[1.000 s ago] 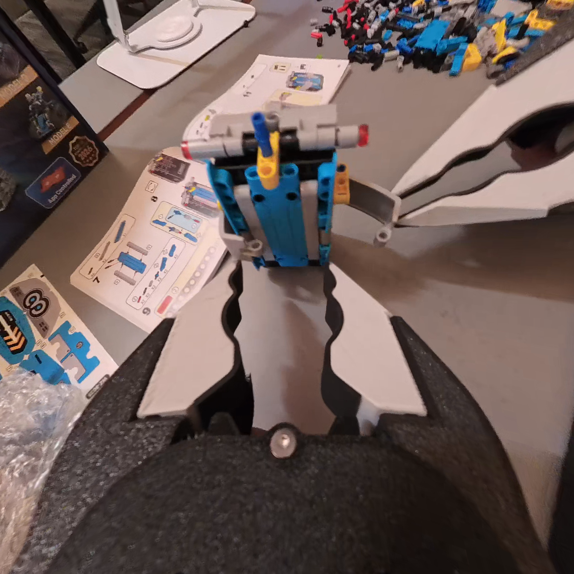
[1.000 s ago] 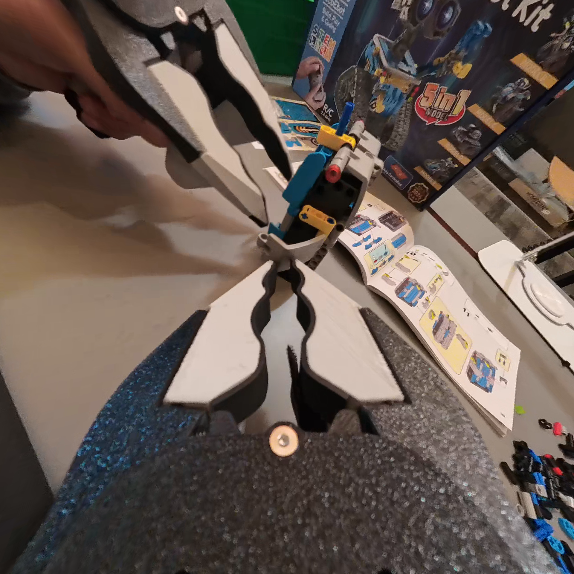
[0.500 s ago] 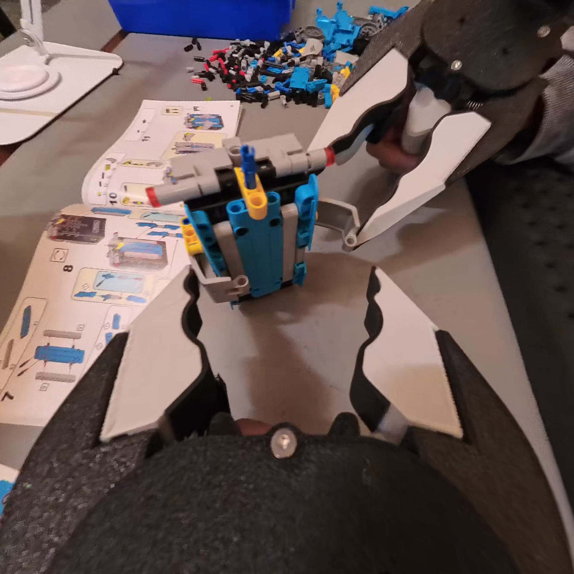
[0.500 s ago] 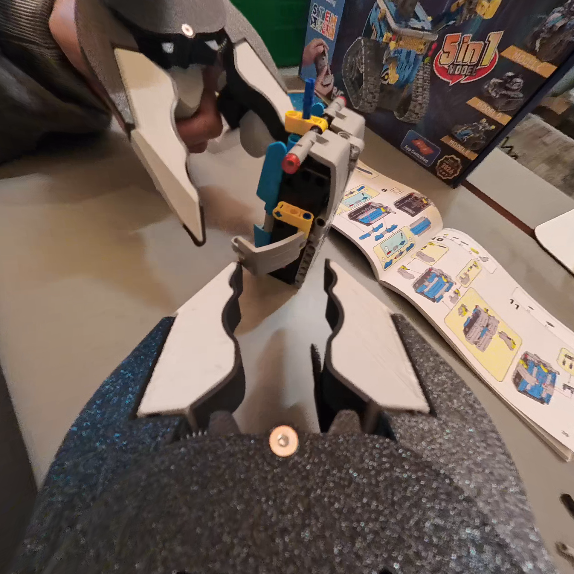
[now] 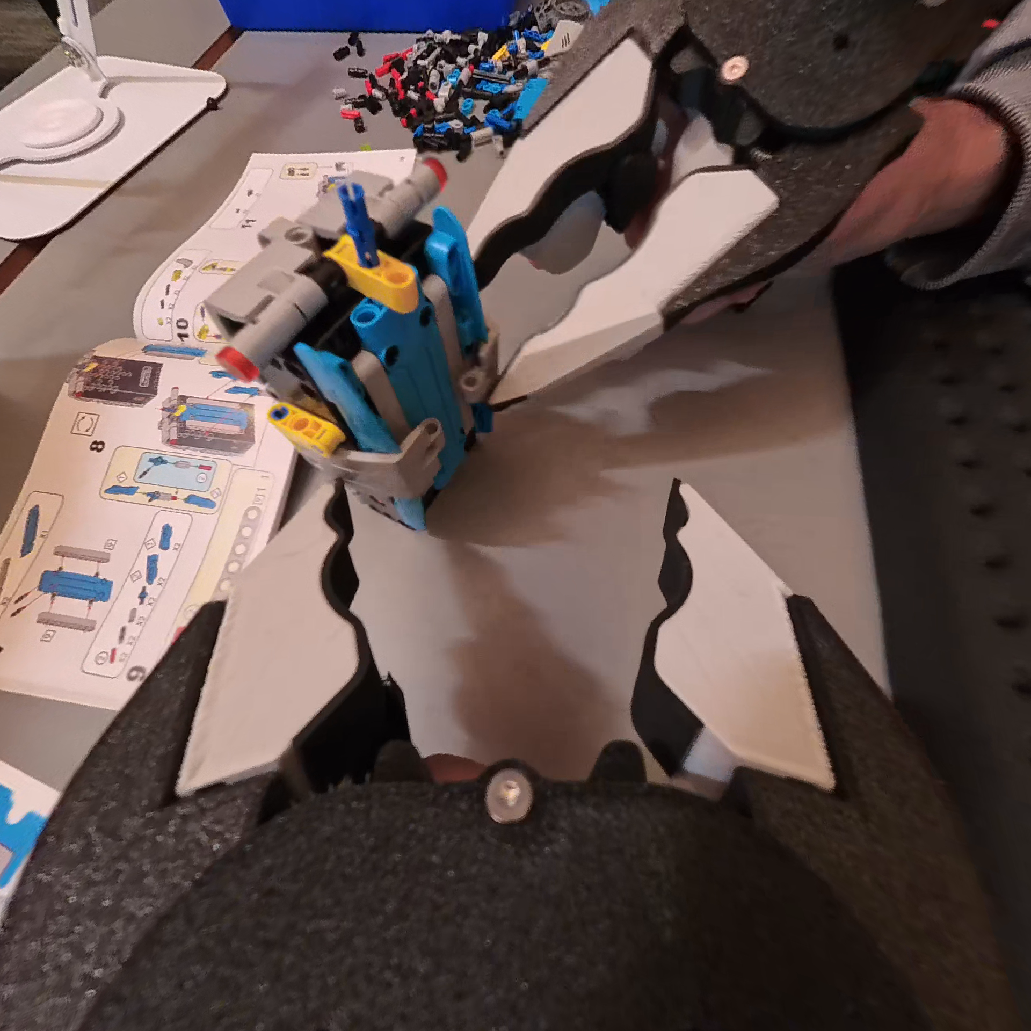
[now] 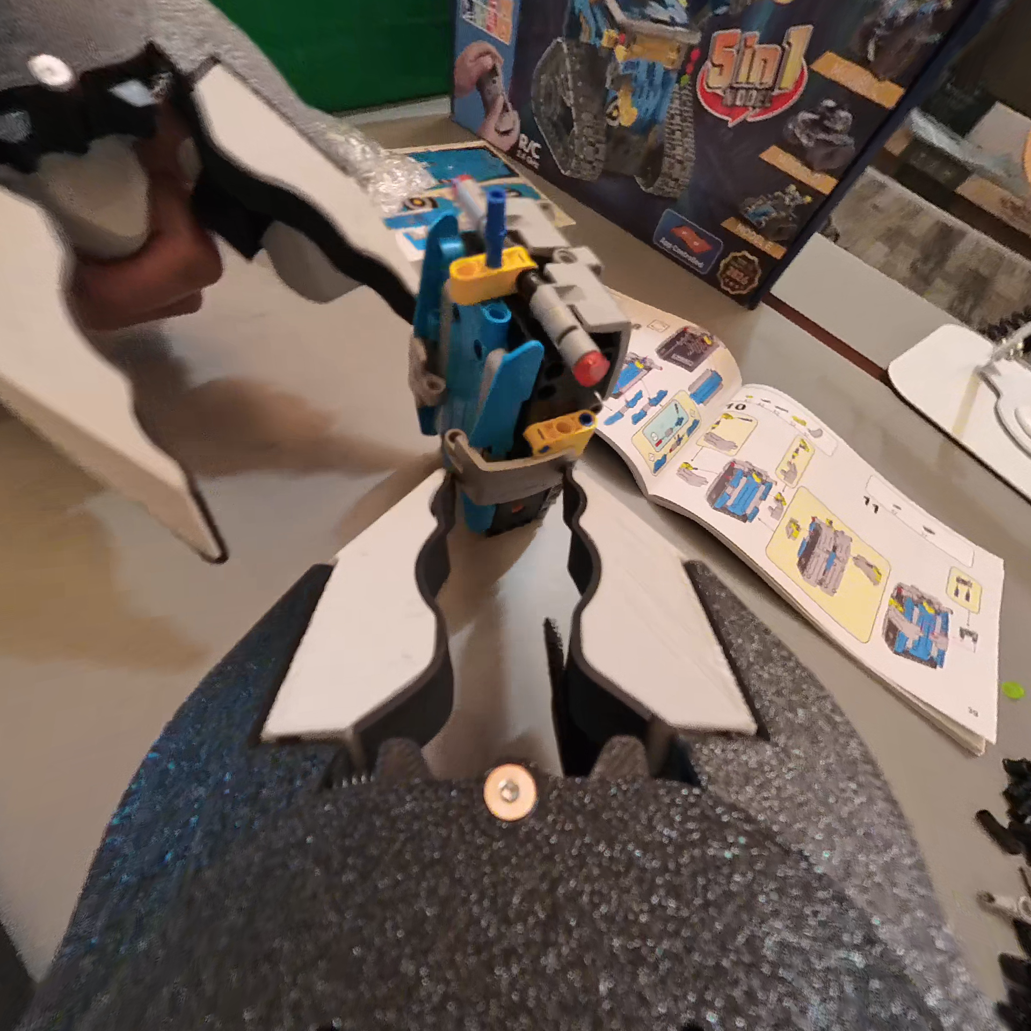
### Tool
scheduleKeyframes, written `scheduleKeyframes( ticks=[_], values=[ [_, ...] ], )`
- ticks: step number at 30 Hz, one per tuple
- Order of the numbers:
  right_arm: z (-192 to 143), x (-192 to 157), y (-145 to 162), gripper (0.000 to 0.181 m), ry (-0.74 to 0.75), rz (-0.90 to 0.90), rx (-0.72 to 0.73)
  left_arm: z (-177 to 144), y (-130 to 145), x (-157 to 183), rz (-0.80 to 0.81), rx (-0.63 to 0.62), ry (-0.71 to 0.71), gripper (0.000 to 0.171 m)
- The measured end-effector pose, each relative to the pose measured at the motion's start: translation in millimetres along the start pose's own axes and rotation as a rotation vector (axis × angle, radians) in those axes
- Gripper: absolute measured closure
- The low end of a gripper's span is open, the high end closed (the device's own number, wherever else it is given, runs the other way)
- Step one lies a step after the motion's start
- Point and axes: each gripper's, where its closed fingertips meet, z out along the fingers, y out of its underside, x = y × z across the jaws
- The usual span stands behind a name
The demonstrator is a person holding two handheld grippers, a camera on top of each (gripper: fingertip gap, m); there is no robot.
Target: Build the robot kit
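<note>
A grey counter (image 5: pixel 697 424) carries everything seen. An open instruction booklet (image 6: pixel 825 535) is laid flat on it, and a blue, grey and yellow brick model (image 6: pixel 502 379) is stood upright just beside the booklet's edge. A heap of small loose bricks (image 5: pixel 446 95) is spread farther back, near a white flat stand base (image 5: pixel 83 128). A printed toy box (image 6: pixel 697 111) is stood at the counter's edge, with a sticker sheet (image 6: pixel 463 167) and crumpled clear plastic wrap (image 6: pixel 362 156) laid near it.
</note>
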Motion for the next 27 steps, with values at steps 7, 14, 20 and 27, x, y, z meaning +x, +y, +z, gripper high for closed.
scheduleKeyframes(
  ticks=[7,14,20,27],
  values=[
    [2,5,0,0.141,0.046,0.056,-0.009,0,2,6,0.019,0.016,-0.026,0.070],
    [-19,-6,11,0.132,-0.111,0.076,0.033,-16,4,-25,-0.080,0.115,-0.056,0.100],
    [-16,-3,18,0.140,-0.145,0.125,0.012,-16,0,-37,-0.064,0.139,-0.131,0.108],
    [-17,-6,11,0.146,-0.168,0.135,0.051,-8,4,-44,-0.076,0.091,-0.181,0.117]
  ],
)
